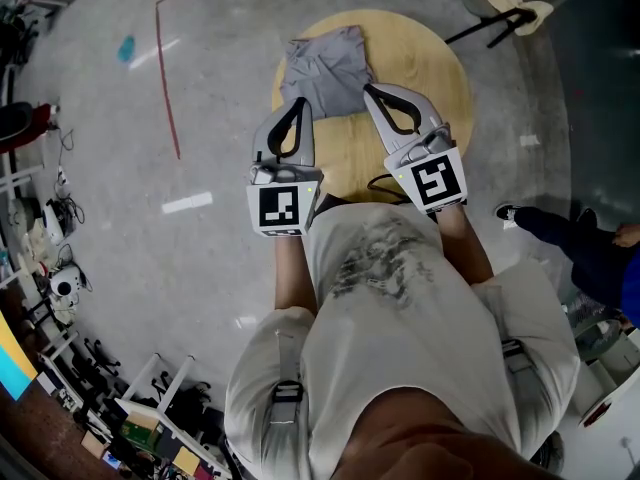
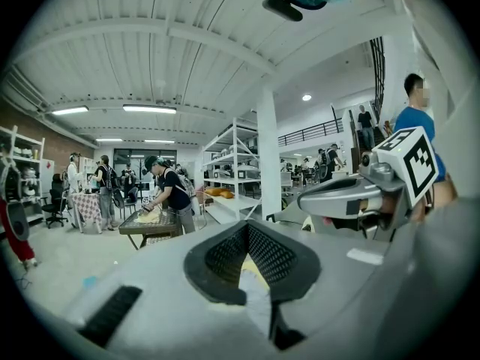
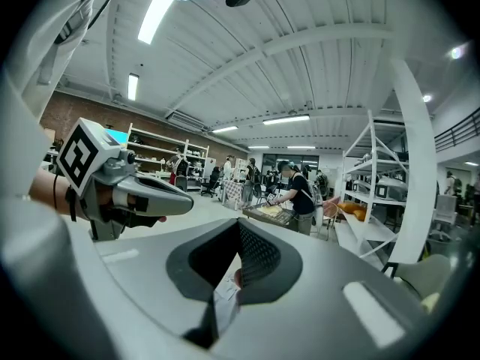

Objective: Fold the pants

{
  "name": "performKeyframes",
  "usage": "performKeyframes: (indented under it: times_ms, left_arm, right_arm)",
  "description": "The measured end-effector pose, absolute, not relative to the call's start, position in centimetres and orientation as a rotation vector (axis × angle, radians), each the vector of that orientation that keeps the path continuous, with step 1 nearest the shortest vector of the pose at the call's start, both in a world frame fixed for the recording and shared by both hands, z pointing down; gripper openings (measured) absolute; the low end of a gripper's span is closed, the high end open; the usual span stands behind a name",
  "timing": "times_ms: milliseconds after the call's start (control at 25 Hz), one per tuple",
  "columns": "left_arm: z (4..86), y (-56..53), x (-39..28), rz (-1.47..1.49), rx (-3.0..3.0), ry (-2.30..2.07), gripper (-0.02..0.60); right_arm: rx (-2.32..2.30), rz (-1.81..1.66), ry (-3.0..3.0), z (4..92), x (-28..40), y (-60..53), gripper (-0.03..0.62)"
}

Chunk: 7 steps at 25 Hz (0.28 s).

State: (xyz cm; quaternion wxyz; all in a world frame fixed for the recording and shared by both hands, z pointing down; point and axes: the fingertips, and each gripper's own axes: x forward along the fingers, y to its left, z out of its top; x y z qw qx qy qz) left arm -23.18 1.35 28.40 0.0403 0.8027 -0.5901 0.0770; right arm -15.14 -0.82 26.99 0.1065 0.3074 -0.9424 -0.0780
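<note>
only the head view shows the folded gray pants point(image 1: 322, 66) on the round table point(image 1: 440, 58); both gripper views face the room. the left gripper point(image 1: 297, 103) and right gripper point(image 1: 370, 90), jaws pressed together and empty, point almost level at the pants' near corners.

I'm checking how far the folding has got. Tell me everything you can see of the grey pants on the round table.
The pants are plain grey cloth, soft-looking, folded into a compact, roughly rectangular bundle with a few creases and an uneven far edge. They lie flat on the far-left part of the round, light wooden table, reaching its left rim. The tips of the left gripper and the right gripper, both shut, are at the bundle's near corners. Whether they touch the cloth cannot be told.
</note>
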Motion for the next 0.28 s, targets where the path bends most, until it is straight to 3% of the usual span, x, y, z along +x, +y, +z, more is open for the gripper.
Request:
performKeyframes:
  times_ms: [280]
  left_arm:
    - [27.5,1.6,-22.1,0.235,2.467,-1.801,0.006]
  right_arm:
    - [0.901,-0.232,-2.769,26.2,-14.2,-0.5,0.006]
